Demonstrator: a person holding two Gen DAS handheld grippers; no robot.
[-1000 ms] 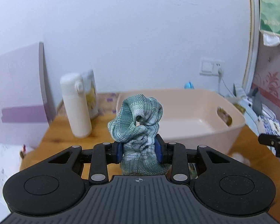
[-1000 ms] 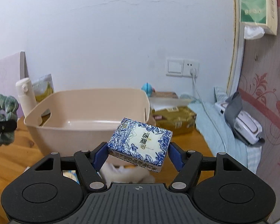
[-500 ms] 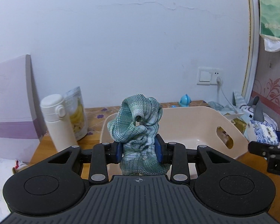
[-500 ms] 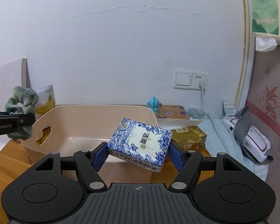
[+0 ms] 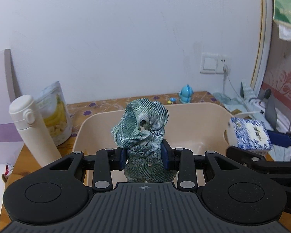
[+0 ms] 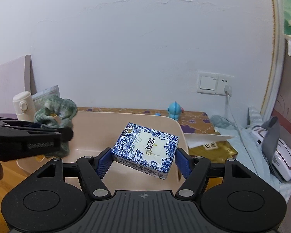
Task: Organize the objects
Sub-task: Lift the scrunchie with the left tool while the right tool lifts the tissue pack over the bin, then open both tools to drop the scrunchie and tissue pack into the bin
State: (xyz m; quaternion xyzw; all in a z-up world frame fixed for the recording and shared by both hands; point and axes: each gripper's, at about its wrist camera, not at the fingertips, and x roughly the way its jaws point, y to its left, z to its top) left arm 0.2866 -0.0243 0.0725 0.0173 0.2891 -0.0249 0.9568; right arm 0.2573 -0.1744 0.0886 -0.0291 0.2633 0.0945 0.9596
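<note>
- Both grippers have come forward over the beige tub (image 5: 194, 116) since a second ago, when they hung short of its near wall; the tub's floor now shows beneath each of them.
- Left gripper (image 5: 145, 156) is clamped on the green plaid cloth (image 5: 140, 125), its blue pads pressing the bunched fabric from either side, with the loose top of the cloth standing up above the fingers.
- From the right wrist view, the cloth (image 6: 55, 112) hangs above the tub's left end, over the rim (image 6: 126, 114).
- Right gripper (image 6: 143, 160) is closed on the blue-and-white tissue pack (image 6: 146, 147), which sits tilted between the pads, one corner dipping toward the lower right.
- From the left wrist view, the pack (image 5: 249, 134) is at the tub's right end; whether it is inside the wall or just above it is hard to judge through the blur.
- White flask (image 5: 32, 128) stands upright on the wooden table (image 5: 23, 159) just left of the tub, with the banana snack pouch (image 5: 54, 114) behind it.
- Small blue figurine (image 6: 175, 109) stands beyond the tub near the wall, below the wall switch (image 6: 214, 83).
</note>
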